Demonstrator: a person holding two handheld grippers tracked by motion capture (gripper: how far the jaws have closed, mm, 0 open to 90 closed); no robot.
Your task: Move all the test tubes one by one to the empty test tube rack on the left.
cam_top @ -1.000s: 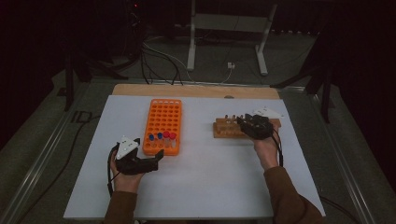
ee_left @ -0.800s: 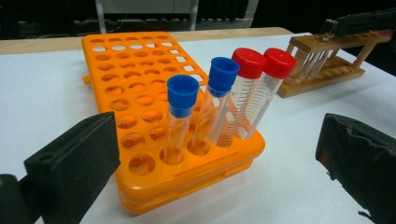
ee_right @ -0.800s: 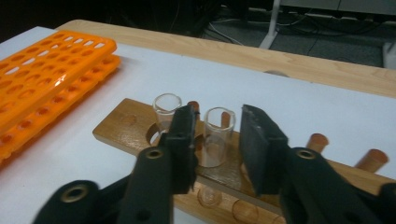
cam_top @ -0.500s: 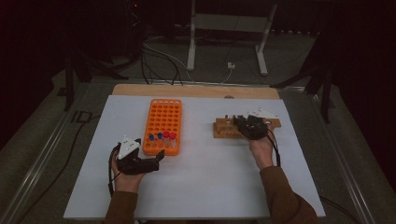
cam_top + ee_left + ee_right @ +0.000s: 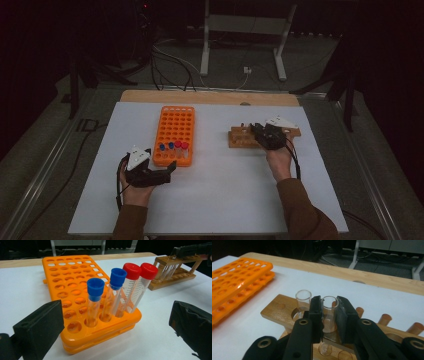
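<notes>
Two hand-held tools work over a white counter (image 5: 215, 200). Right tool (image 5: 329, 305) is clenched around a clear uncapped glass tube (image 5: 329, 302) standing in the wooden rack (image 5: 278, 310), another clear tube (image 5: 303, 298) just beside it. Left tool (image 5: 167, 172) rests wide open near the orange rack (image 5: 72, 287), which holds four capped tubes (image 5: 117, 290).
</notes>
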